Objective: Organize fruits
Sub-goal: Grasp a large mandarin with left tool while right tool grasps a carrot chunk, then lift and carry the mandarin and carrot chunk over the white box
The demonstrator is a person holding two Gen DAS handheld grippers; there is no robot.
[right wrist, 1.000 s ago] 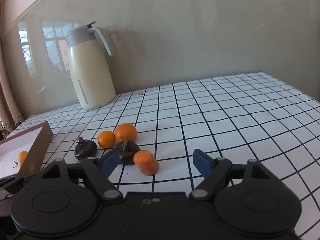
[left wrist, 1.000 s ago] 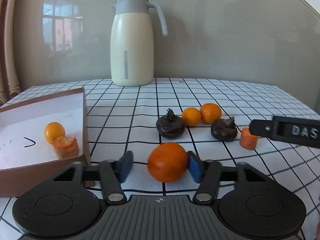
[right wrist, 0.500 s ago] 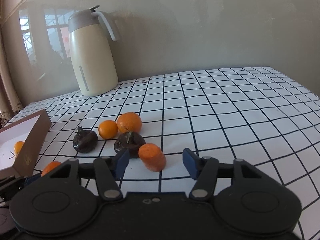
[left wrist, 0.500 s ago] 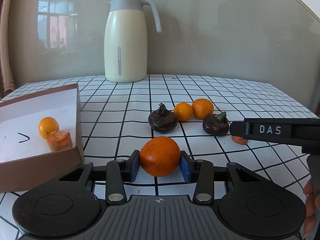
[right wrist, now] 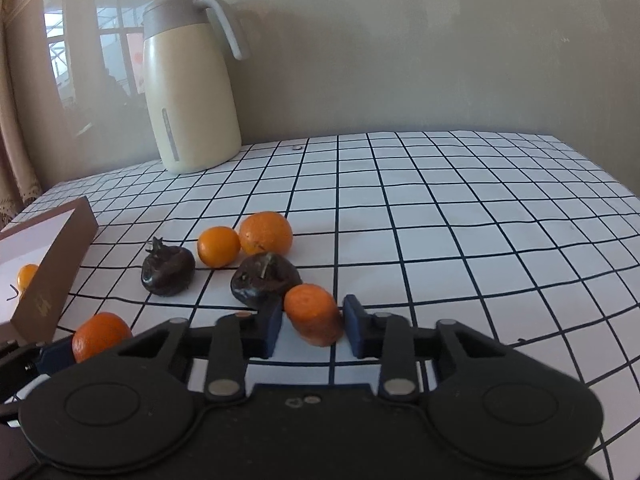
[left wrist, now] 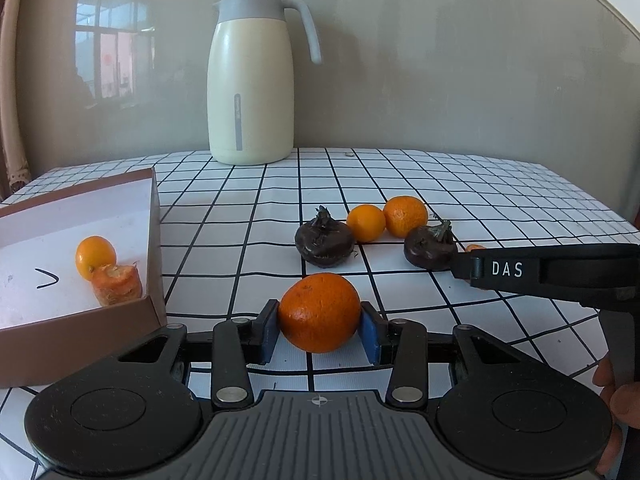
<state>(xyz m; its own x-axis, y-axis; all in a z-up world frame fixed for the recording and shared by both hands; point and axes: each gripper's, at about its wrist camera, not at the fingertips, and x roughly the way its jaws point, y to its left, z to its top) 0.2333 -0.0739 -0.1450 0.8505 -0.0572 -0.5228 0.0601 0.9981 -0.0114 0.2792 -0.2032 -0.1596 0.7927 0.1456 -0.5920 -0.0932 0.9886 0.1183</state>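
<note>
Both grabs are made: the left gripper fingers squeeze an orange beside the box, the right gripper fingers pinch a carrot piece, so lifting toward the box looks next.

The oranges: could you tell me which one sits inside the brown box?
The small orange beside the carrot chunk; two others lie on the tablecloth, one in the left gripper.
</note>
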